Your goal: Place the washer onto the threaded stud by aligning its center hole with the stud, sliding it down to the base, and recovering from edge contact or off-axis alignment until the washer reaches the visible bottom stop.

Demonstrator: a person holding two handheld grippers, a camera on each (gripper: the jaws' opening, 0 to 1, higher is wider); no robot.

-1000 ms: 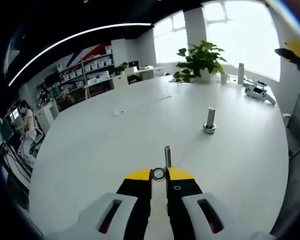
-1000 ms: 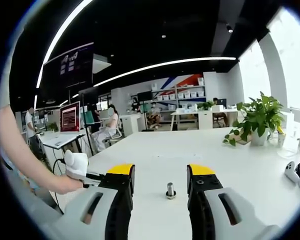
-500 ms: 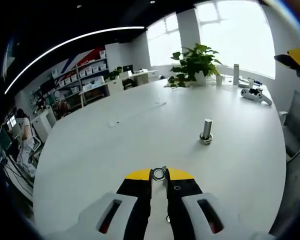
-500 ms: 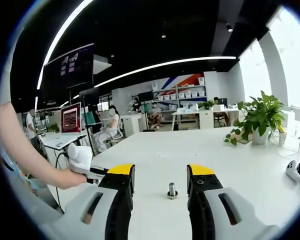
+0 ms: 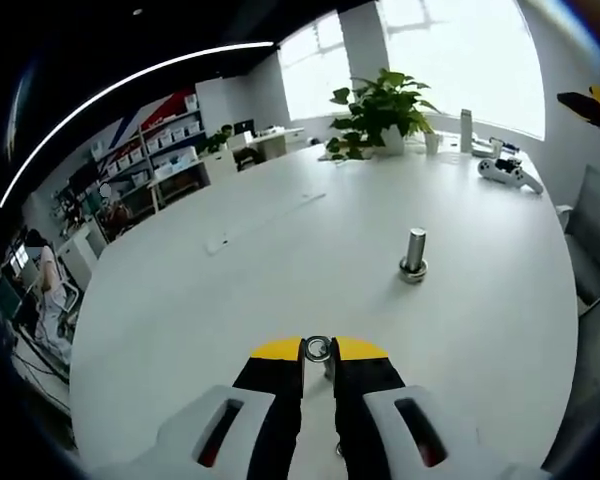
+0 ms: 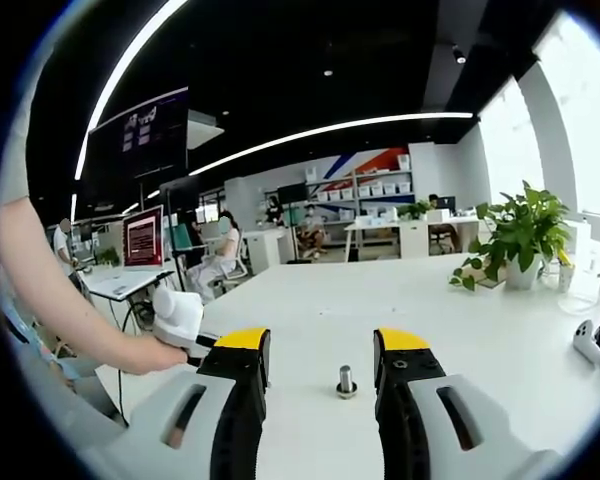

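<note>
In the left gripper view the left claw has its two yellow-tipped jaws pressed nearly together, pinching the washer right at the tips, so the small metal ring sits flat-on to the camera with its center hole visible. Just behind and beside the washer a sliver of a thin upright metal piece shows in the narrow gap between the jaws; it is too hidden to tell what it is, or whether the washer touches it. The claw hangs over the white table. Farther out on the table, well apart from the claw and up to its right in this view, a threaded stud stands upright on a round base. Beyond it, near the table's far edge, stand a potted plant and a white game controller. In the right gripper view the right claw is spread wide with nothing between its jaws; framed in the gap, a short stud stands upright on the table well ahead of the tips. At the left of this view a person's hand grips the white handle of the other gripper, just beside the right claw's left jaw.
</note>
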